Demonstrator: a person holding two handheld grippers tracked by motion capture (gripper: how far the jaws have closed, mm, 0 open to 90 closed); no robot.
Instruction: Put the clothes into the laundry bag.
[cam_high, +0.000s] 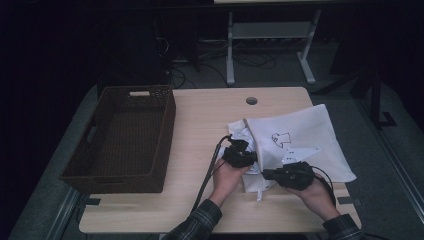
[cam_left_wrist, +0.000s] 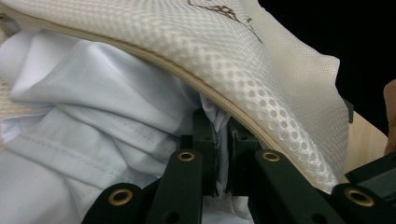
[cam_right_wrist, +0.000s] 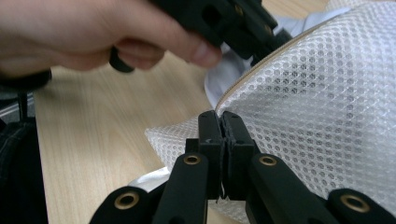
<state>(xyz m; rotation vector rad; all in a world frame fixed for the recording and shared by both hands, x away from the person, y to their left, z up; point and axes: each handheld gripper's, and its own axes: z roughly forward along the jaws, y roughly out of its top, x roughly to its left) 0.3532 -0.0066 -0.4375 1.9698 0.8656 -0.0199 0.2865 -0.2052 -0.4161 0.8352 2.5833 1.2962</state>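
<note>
A white mesh laundry bag (cam_high: 300, 132) with a shirt drawing lies at the table's right, its mouth facing left. A white garment (cam_high: 240, 134) spills from that mouth. My left gripper (cam_high: 251, 161) is at the mouth, shut on a fold of the garment (cam_left_wrist: 102, 107) just under the bag's tan-edged rim (cam_left_wrist: 261, 70). My right gripper (cam_high: 266, 174), close beside it on the near side, is shut on the edge of the mesh bag (cam_right_wrist: 317, 107). In the right gripper view the left hand (cam_right_wrist: 93, 32) and its gripper (cam_right_wrist: 261, 46) sit just above the garment (cam_right_wrist: 224, 74).
A dark brown wicker basket (cam_high: 167, 135) with nothing in it stands on the left half of the light wooden table (cam_high: 200, 120). A round cable hole (cam_high: 251, 100) is near the far edge. Cables trail from both grippers toward the near edge. White desk legs (cam_high: 230, 50) stand behind.
</note>
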